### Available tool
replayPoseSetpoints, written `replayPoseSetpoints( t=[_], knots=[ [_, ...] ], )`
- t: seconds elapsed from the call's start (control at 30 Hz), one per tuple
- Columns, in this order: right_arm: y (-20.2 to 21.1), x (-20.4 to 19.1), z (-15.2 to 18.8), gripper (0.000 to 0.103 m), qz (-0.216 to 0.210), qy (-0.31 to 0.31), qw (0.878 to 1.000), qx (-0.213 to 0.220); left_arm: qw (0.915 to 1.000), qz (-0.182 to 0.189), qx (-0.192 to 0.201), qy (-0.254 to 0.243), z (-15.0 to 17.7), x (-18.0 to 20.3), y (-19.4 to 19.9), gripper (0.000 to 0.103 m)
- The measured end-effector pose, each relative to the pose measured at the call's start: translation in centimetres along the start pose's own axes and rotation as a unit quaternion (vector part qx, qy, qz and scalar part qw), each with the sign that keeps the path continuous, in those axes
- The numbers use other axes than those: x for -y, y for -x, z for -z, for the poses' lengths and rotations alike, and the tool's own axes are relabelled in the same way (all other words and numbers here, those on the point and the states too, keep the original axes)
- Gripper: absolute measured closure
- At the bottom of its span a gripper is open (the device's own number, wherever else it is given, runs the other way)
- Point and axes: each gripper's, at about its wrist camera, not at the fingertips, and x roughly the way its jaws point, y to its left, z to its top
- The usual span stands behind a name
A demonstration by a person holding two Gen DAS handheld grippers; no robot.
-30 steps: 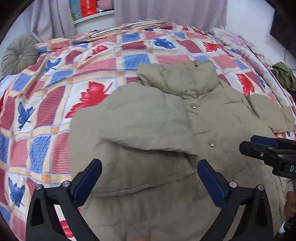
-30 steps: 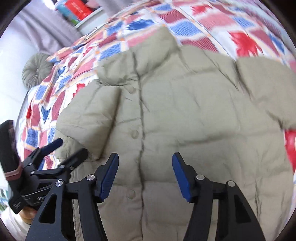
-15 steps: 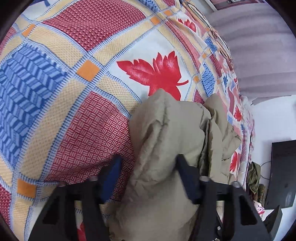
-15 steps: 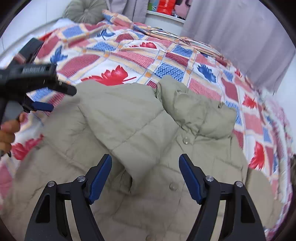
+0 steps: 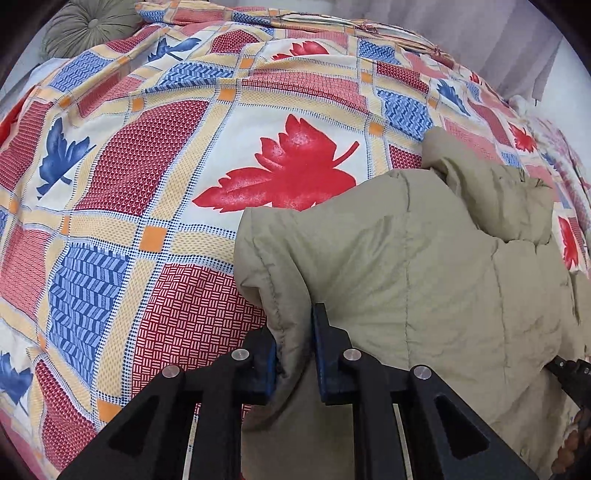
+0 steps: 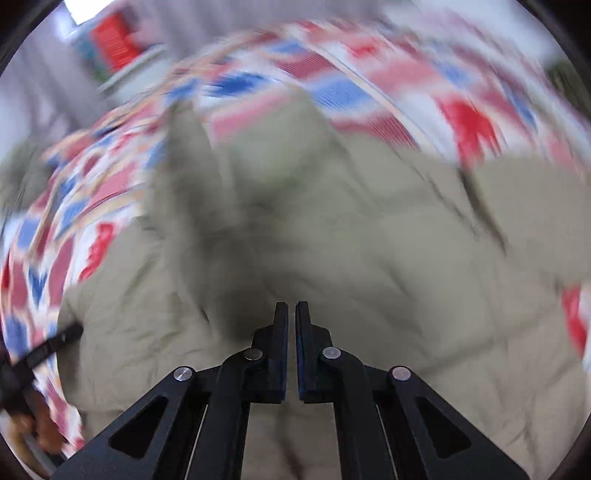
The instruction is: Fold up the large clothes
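Observation:
A large olive-green puffer jacket (image 5: 424, 266) lies on a bed with a red, blue and yellow leaf-patterned quilt (image 5: 155, 155). My left gripper (image 5: 293, 334) is shut on the jacket's left edge, a fold of fabric pinched between its blue pads. In the blurred right wrist view the jacket (image 6: 351, 266) fills the middle. My right gripper (image 6: 291, 314) is shut just above it, its jaws almost touching with nothing visible between them. The left gripper's tip (image 6: 55, 341) shows at the jacket's left edge.
A round grey-green cushion (image 5: 88, 29) lies at the far left of the bed. Grey curtains (image 5: 517, 33) hang behind. A shelf with red items (image 6: 118, 48) stands at the back. The right gripper's tip (image 5: 570, 373) shows at the right edge.
My left gripper has closed on the jacket's left edge. My right gripper has gone from open to shut and is moving fast, so its view is blurred.

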Motion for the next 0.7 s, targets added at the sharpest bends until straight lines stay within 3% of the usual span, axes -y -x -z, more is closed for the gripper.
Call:
replayPoseSetpoints(
  t=[0.07, 0.2, 0.3, 0.4, 0.47, 0.6, 0.7],
  knots=[
    [-1.0, 3.1, 0.5, 0.100, -0.041, -0.059, 0.997, -0.031, 1.0000, -0.004, -0.001, 0.000, 0.0, -0.1, 0.3, 0.085],
    [1.0, 4.2, 0.8, 0.097, -0.081, -0.059, 0.994, -0.031, 0.9999, -0.011, -0.008, -0.003, -0.4, -0.4, 2.4, 0.084],
    [3.4, 4.6, 0.8, 0.074, -0.102, -0.058, 0.993, -0.016, 0.9997, -0.011, 0.020, -0.003, -0.2, -1.2, 5.5, 0.084],
    [5.6, 3.8, -0.8, 0.070, -0.115, -0.030, 0.993, 0.023, 0.9992, 0.019, 0.034, 0.007, 0.0, -1.7, 7.6, 0.085],
    [5.6, 2.6, -2.2, 0.070, -0.116, -0.003, 0.993, 0.028, 0.9993, 0.034, 0.014, 0.005, 0.6, -1.0, 6.9, 0.085],
    [2.7, 0.5, -4.1, 0.072, -0.100, 0.034, 0.994, 0.018, 0.9991, -0.030, -0.022, -0.017, 2.9, 0.6, 2.9, 0.084],
    [-0.4, 0.6, -3.1, 0.075, -0.050, 0.028, 0.998, -0.028, 0.9983, -0.049, -0.025, -0.020, 4.0, 0.3, 0.4, 0.084]
  ],
)
